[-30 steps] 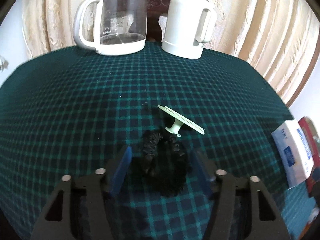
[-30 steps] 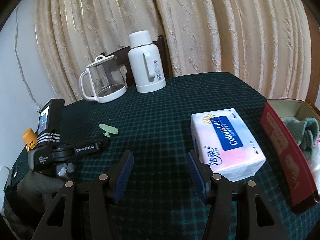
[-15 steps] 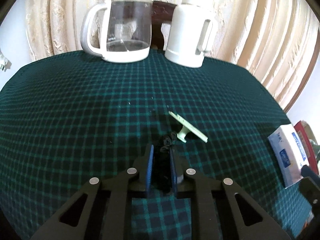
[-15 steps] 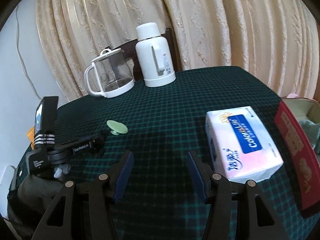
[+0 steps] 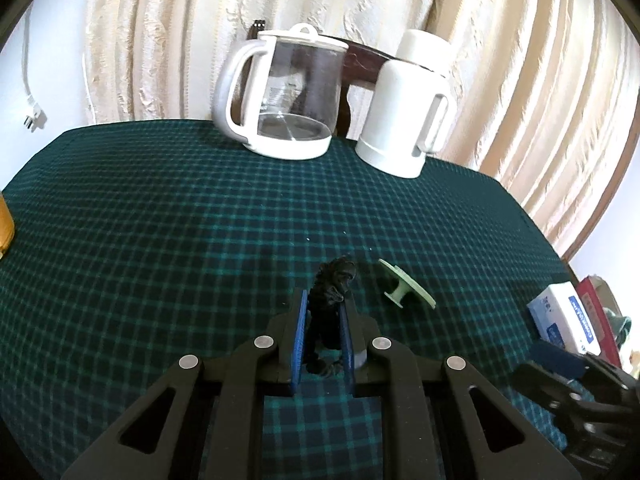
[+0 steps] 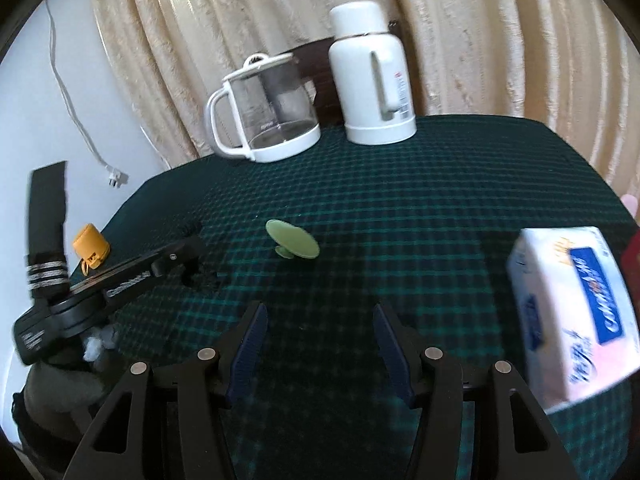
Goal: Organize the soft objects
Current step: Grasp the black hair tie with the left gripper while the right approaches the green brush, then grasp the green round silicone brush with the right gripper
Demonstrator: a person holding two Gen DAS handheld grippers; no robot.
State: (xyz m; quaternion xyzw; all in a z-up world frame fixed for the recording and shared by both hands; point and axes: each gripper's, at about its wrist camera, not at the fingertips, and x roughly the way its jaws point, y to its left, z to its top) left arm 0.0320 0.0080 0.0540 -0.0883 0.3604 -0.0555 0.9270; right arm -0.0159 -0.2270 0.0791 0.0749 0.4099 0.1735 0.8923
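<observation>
My left gripper (image 5: 323, 312) is shut on a black fuzzy scrunchie (image 5: 332, 284), which bunches up between the blue pads and pokes out past the tips, lifted just off the green checked tablecloth (image 5: 160, 240). A pale green disc on a short stem (image 5: 404, 284) lies just right of it. In the right wrist view my right gripper (image 6: 320, 320) stands open over bare cloth, nothing between its fingers. The green disc (image 6: 294, 239) lies ahead of it, and the left gripper (image 6: 176, 258) with the black scrunchie (image 6: 204, 276) shows at the left.
A glass kettle (image 5: 284, 96) and a white thermos (image 5: 412, 108) stand at the table's far edge before curtains. A tissue pack (image 6: 576, 316) lies right of my right gripper, with a red box (image 5: 600, 316) beyond it. An orange item (image 6: 91, 245) sits at the left edge.
My left gripper closed on the black scrunchie and rose with it. The right gripper swung left, so the tissue pack slid toward the right edge of its view.
</observation>
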